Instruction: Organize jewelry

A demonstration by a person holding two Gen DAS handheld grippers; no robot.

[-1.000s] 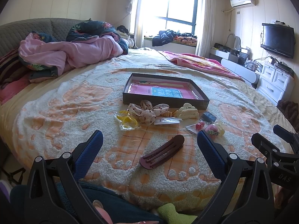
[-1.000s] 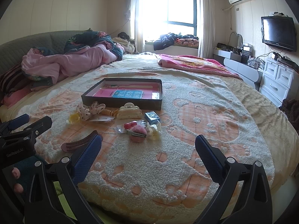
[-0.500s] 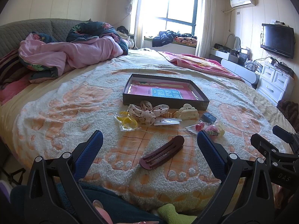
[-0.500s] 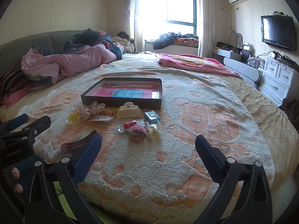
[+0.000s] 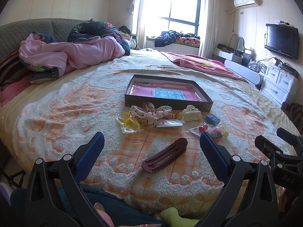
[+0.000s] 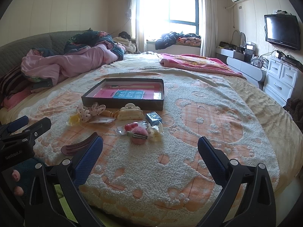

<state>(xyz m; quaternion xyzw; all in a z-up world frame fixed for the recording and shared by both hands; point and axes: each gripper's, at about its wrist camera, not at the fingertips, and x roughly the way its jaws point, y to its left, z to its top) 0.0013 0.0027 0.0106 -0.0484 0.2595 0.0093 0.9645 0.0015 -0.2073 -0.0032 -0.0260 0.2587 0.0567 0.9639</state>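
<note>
Both sets of jaws stand wide apart and hold nothing. The left gripper (image 5: 151,151) hovers low over the near edge of the bed, and the dark maroon hair clip (image 5: 164,155) lies on the blanket almost squarely between its blue pads, slightly right of centre and just beyond the fingertips. The clip's long axis runs on a diagonal, from its broad rounded end at near left to its narrower end at far right, so the jaws, which close left to right, would meet it at a slant rather than squarely across its width. The right gripper (image 6: 150,153) is set farther to the right; from there the same clip lies off to the near left, partly hidden behind its left finger (image 6: 89,155), so I judge the left gripper the better placed to take it. Beyond the clip, the other pieces lie in a loose row: a yellow item in clear wrap (image 5: 128,123), a spotted fabric bow (image 5: 149,113), a cream claw clip (image 5: 190,112), a small blue box (image 5: 213,119) and a pink fuzzy clip (image 6: 139,133). Just behind them sits the shallow open black box (image 5: 132,102), its long side running left to right, probably the place for them.
</note>
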